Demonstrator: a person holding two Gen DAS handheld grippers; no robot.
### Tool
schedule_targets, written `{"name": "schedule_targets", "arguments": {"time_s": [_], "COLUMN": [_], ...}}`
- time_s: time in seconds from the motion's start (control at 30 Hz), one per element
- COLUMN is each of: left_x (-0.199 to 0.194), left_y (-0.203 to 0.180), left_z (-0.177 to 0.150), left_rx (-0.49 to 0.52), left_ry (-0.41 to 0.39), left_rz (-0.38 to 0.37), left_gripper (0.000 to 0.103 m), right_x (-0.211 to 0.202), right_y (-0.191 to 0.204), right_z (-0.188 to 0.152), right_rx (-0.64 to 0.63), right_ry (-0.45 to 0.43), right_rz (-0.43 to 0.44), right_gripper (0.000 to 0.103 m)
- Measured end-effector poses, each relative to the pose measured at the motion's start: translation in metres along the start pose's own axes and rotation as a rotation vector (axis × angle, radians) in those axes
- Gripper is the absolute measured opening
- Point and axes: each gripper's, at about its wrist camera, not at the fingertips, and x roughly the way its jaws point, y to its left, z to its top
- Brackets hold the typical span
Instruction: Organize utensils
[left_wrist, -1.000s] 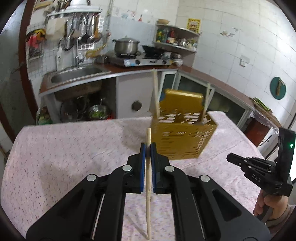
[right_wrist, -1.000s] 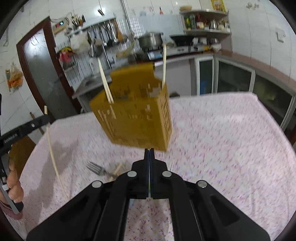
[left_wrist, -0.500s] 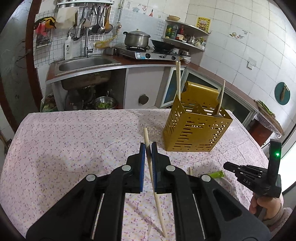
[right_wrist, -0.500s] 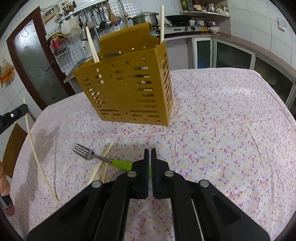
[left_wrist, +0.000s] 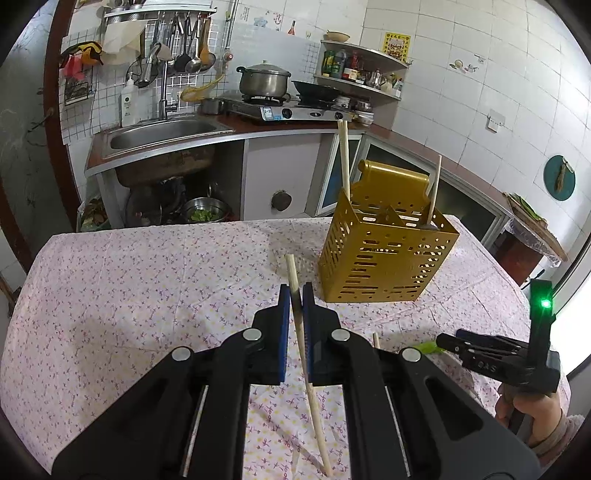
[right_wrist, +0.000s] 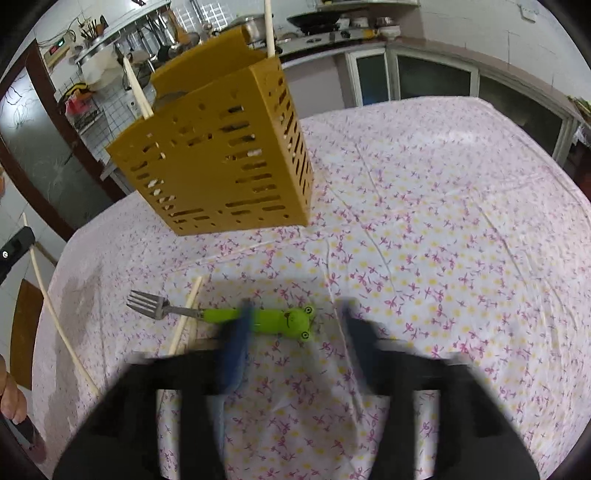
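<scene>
My left gripper (left_wrist: 294, 295) is shut on a wooden chopstick (left_wrist: 304, 343), held tilted above the flowered tablecloth, left of the gold slotted utensil holder (left_wrist: 384, 262). The holder has two chopsticks (left_wrist: 344, 158) standing in it. In the right wrist view my right gripper (right_wrist: 295, 317) is open and motion-blurred, low over a fork with a green frog handle (right_wrist: 258, 318). Loose chopsticks (right_wrist: 184, 321) lie across the fork's neck. The holder (right_wrist: 218, 162) stands behind them. The held chopstick (right_wrist: 55, 314) shows at the far left.
The table (left_wrist: 147, 277) is covered with a pink flowered cloth. Behind it are a sink (left_wrist: 159, 133), a stove with a pot (left_wrist: 262, 79), and glass-door cabinets. The right gripper and hand (left_wrist: 517, 362) sit at the table's right side in the left wrist view.
My right gripper has opened from shut and dropped lower toward the green-handled fork. My left gripper has kept the chopstick, which now tilts more, and has pulled back from the holder.
</scene>
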Motion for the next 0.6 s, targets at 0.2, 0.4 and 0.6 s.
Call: {"name": "schedule_targets", "arguments": {"time_s": [0.2, 0.4, 0.6], "left_x": [0.002, 0.003, 0.007], "left_y": [0.001, 0.000, -0.002], "left_z": [0.000, 0.000, 0.002], "left_rx": [0.000, 0.002, 0.010], "left_ry": [-0.003, 0.001, 0.005], "left_rz": [-0.006, -0.009, -0.009], "left_gripper": [0.005, 0.005, 0.005], "right_x": [0.008, 0.024, 0.034], "right_y": [0.003, -0.001, 0.007], "right_z": [-0.004, -0.001, 0.007], "right_rx": [0.077, 0.198, 0.200], "right_ry": [0.062, 0.077, 0.087], "right_rz": [-0.001, 0.020, 0.021], "right_gripper": [0.052, 0.042, 0.033]}}
